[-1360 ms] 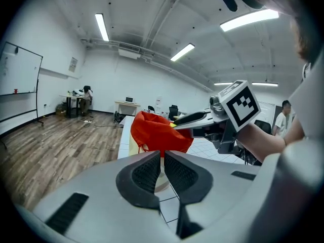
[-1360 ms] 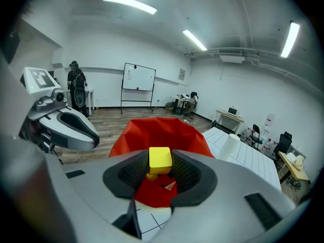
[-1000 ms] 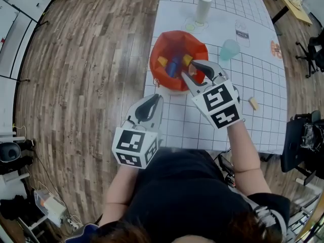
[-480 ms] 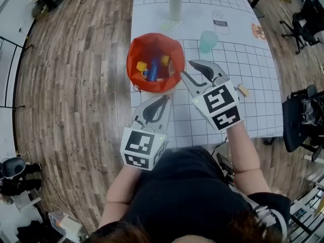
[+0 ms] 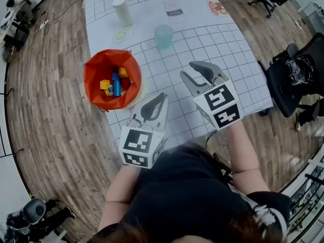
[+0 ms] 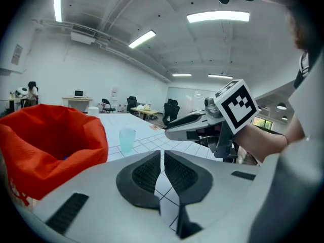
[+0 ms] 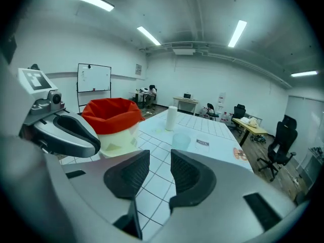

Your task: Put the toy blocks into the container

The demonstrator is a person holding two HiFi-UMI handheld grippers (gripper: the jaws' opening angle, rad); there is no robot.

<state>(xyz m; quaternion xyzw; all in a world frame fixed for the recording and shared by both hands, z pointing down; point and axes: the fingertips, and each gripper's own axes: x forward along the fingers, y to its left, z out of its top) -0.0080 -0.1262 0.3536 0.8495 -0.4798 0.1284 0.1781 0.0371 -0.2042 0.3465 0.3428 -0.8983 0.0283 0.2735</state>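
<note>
In the head view, the orange container (image 5: pixel 104 67) is seen at the left edge of the gridded desk (image 5: pixel 212 39), with yellow and blue toy blocks (image 5: pixel 114 83) already lying inside it. The left gripper (image 5: pixel 161 96) is held just beside the container, and the right gripper (image 5: pixel 188 70) is held over the middle of the desk. No loose block is seen, though part of the desk is hidden under the right gripper. In the left gripper view, the fingers (image 6: pixel 147 173) are shown all but together, with only a sliver between them and nothing held. In the right gripper view, the fingers (image 7: pixel 190 173) are shown moderately apart and empty, with the container well ahead to the left. The step in hand is judged to be a pause between drops, or the end of the task. Next, the desk would need to be searched for any remaining block, and the right fingers lowered round it.
</note>
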